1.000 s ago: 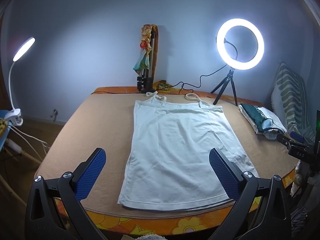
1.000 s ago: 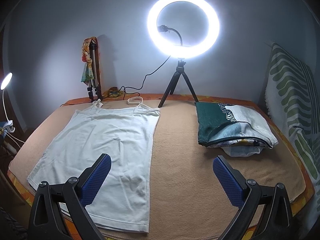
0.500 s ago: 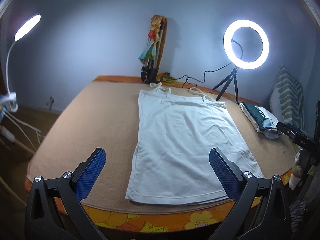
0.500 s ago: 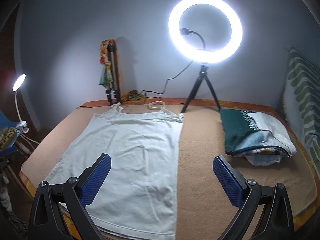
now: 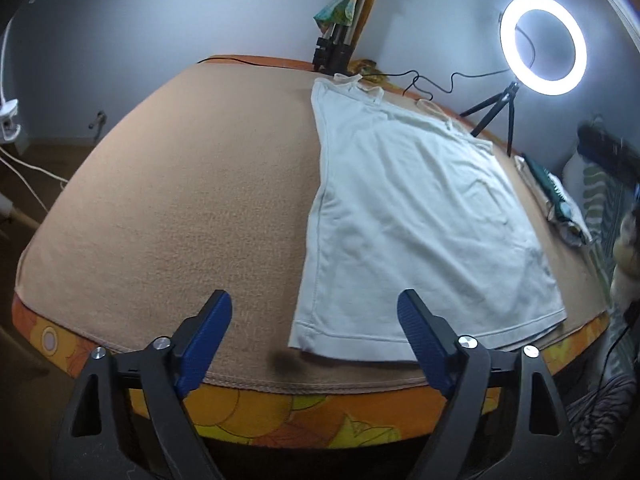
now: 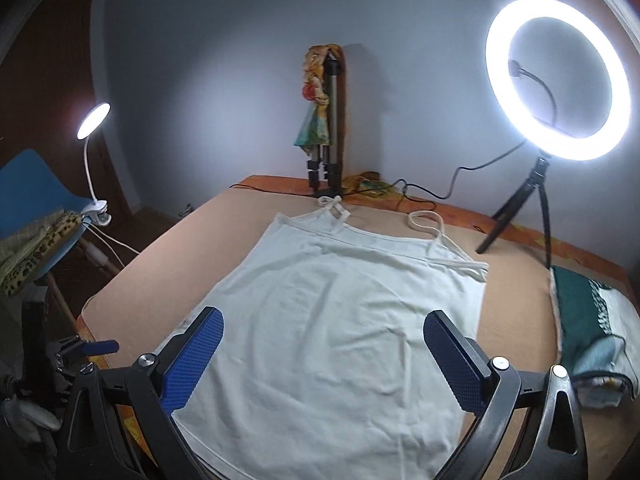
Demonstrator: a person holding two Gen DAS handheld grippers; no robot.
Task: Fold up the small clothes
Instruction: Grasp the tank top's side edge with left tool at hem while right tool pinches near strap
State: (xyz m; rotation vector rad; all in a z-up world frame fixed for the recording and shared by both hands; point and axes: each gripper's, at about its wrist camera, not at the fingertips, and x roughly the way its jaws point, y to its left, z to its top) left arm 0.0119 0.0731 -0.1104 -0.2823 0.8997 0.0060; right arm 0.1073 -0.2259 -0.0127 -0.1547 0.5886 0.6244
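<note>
While both grippers' jaws gape empty, white camisole (image 6: 332, 332) spread flat, straps loose, faint creases, on tan blanket (image 5: 180, 200).

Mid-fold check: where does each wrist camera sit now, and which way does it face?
Left wrist: on the left tongs, at the bed's near edge, facing the top's left hem corner; open blue pads show.
Right wrist: on the right tongs, over the top, facing the straps and wall; open pads show.
Shared: top, ring light, tripod, folded pile.

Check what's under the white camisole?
The white camisole lies flat on the tan blanket, which shows all around it. Anything directly beneath the fabric is covered; no bulge suggests an object.
</note>
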